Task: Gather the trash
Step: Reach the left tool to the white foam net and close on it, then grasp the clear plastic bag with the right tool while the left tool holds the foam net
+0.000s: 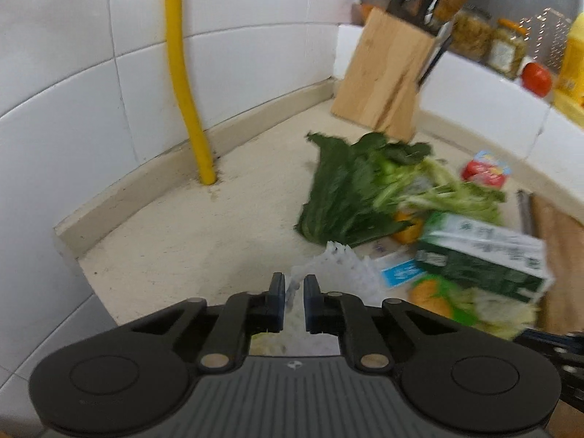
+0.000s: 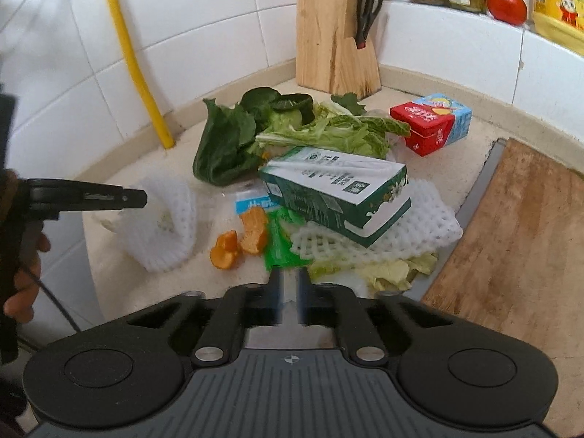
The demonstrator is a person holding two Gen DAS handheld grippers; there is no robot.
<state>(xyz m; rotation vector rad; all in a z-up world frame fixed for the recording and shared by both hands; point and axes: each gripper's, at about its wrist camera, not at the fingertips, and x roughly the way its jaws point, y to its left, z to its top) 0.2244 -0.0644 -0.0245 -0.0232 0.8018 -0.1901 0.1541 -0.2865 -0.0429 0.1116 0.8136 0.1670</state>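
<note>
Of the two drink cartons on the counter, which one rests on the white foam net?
The green and white carton; the red and blue carton lies apart, on the bare counter.

I am looking along my left gripper (image 1: 294, 292): a matte black body with a ribbed grey panel at its centre, bearing a small round crosshair mark at the far edge of the ribs. Two broad round black housings, each with a shallow circular recess, are sitting at the left and right. Black linkage arms are running from silver pivot pins to two dark blue finger pads (image 1: 277, 288). My right gripper (image 2: 289, 292) is showing the same build: grey ribbed panel, crosshair mark, silver pins, black arms. At the left of the right wrist view, my hand (image 2: 23, 284) is showing beside a thin black cable.
</note>
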